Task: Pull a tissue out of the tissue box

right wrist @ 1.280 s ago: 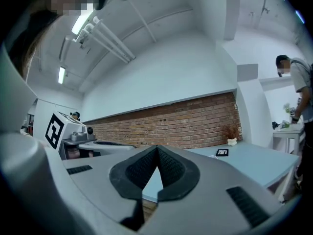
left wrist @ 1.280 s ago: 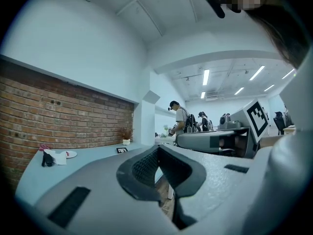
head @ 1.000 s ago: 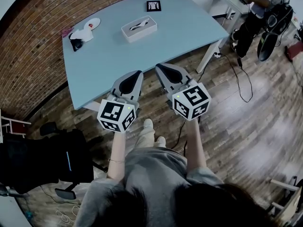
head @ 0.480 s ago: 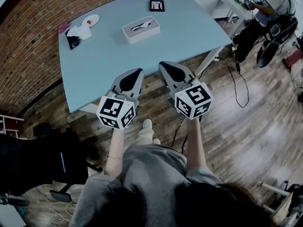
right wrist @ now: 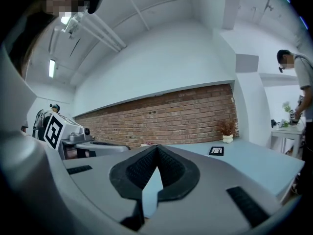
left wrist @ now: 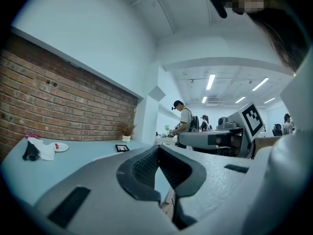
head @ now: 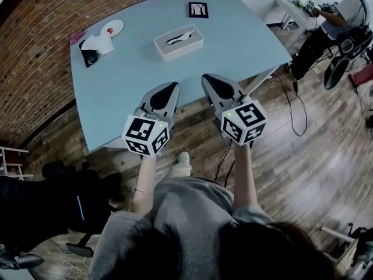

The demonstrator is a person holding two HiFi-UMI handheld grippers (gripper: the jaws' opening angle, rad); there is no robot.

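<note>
Left tool (head: 173,85) and right tool (head: 206,76) closed, empty. Tissue (head: 178,38) judged soft, light, tearable; pinch raised tuft above box (head: 169,53).

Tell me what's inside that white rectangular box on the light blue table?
A crumpled white tissue pokes out through the top of the white rectangular tissue box. Any tissues stacked below it are covered by the box's top and walls, so they cannot be seen.

table (head: 233,34) pale blue | tissue box (head: 170,51) white | wall (head: 35,69) red brick | floor (head: 303,156) dark wood planks
</note>
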